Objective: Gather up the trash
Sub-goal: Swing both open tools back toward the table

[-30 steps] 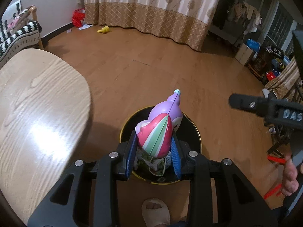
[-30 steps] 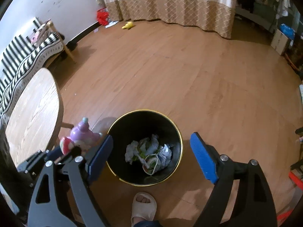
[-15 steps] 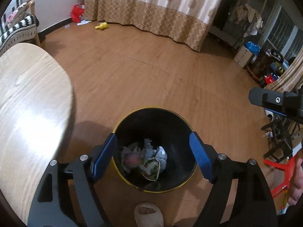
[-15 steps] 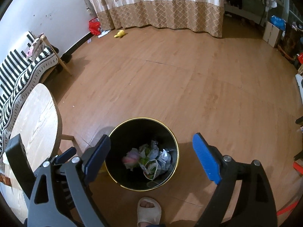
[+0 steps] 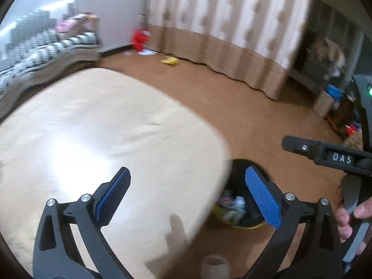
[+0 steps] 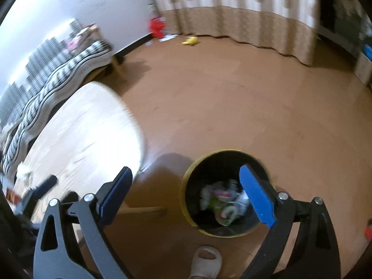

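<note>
The black trash bin with a yellow rim (image 6: 223, 190) stands on the wood floor and holds crumpled paper and the pink-green toy (image 6: 223, 202). In the left wrist view the bin (image 5: 241, 207) is partly hidden behind the table edge. My left gripper (image 5: 188, 197) is open and empty above the light wooden table (image 5: 104, 127). My right gripper (image 6: 186, 193) is open and empty above the floor, just left of the bin. A crumpled white paper (image 6: 23, 171) lies on the table at the far left of the right wrist view. Both views are motion-blurred.
A striped sofa (image 6: 58, 74) runs along the wall at left. A red bag (image 6: 157, 25) and a yellow toy (image 6: 191, 40) lie by the curtain. A slippered foot (image 6: 204, 262) stands by the bin. Clutter and boxes (image 5: 332, 97) fill the right side.
The left gripper opened and dropped the toy into the bin, then swung left over the table. The right gripper also turned left, staying open.
</note>
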A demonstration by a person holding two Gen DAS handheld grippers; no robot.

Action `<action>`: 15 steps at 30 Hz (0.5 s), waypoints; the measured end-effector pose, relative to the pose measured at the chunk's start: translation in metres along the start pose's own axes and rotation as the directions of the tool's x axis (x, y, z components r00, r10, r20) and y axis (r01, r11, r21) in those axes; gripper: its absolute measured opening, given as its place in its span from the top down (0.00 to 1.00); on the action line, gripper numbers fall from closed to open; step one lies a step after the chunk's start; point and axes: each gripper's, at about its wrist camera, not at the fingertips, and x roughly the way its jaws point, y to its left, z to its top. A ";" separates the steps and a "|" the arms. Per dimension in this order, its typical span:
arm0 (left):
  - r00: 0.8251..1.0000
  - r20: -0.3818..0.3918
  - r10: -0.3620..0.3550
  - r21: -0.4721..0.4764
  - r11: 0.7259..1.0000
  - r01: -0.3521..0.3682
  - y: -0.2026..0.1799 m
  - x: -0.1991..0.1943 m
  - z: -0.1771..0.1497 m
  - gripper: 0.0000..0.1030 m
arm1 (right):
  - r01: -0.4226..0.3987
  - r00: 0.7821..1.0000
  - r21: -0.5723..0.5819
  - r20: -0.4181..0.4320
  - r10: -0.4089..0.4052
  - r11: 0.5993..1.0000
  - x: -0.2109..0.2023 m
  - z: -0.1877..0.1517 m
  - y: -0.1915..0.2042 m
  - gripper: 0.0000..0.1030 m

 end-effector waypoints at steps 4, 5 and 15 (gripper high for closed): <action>0.987 0.008 0.158 -0.063 0.986 -0.157 0.080 -0.038 -0.011 0.07 | -0.064 0.998 -0.118 -0.031 0.060 0.991 0.013 -0.007 0.076 0.12; 0.981 0.010 0.195 -0.082 0.978 -0.194 0.101 -0.049 -0.015 0.07 | -0.083 0.996 -0.152 -0.043 0.078 0.985 0.016 -0.011 0.101 0.12; 0.883 0.003 0.469 -0.261 0.853 -0.452 0.284 -0.158 -0.074 0.07 | -0.228 0.973 -0.395 -0.128 0.193 0.890 0.034 -0.051 0.296 0.12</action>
